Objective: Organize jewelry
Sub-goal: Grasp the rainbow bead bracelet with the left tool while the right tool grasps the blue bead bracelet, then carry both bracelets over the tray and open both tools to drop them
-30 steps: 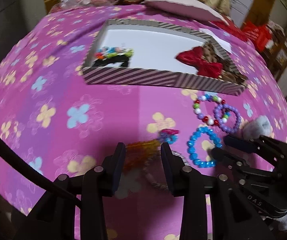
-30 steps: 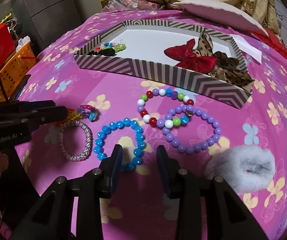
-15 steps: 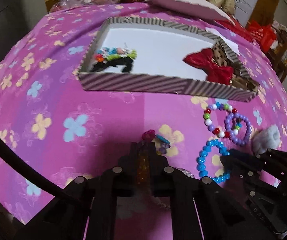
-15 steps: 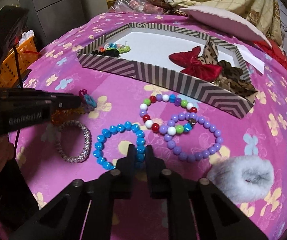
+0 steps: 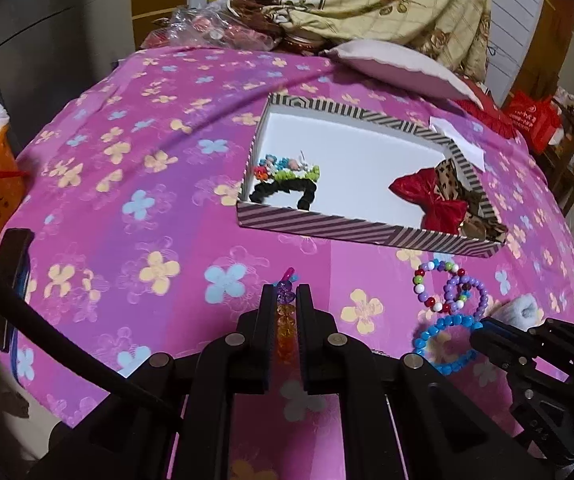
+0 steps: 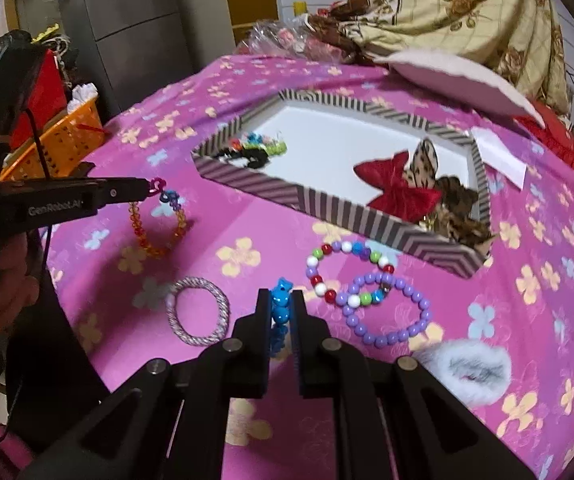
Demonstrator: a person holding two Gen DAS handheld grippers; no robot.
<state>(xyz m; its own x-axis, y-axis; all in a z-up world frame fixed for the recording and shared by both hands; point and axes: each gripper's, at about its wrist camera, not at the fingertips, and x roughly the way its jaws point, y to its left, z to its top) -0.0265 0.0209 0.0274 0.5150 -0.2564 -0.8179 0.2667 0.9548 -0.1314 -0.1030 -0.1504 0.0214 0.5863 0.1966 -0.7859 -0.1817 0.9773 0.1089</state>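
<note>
My left gripper [image 5: 285,294] is shut on an orange and multicolour bead bracelet [image 5: 285,320] and holds it above the pink cloth; from the right wrist view the bracelet [image 6: 158,224] hangs from the left gripper [image 6: 155,188]. My right gripper [image 6: 280,300] is shut on a blue bead bracelet [image 6: 279,312], lifted off the cloth; it also shows in the left wrist view [image 5: 443,342]. A striped box [image 5: 367,232] holds hair ties [image 5: 287,178] and red and leopard bows [image 5: 435,200].
On the cloth lie a multicolour bead bracelet [image 6: 347,268], a purple bead bracelet [image 6: 387,312], a silver ring bracelet [image 6: 198,316] and a white fluffy scrunchie [image 6: 471,368]. An orange basket [image 6: 59,136] stands off the left edge. A white pillow [image 5: 399,66] lies behind the box.
Both grippers closed on their bracelets and rose: the left lifted the orange bracelet, the right lifted the blue one off the cloth.
</note>
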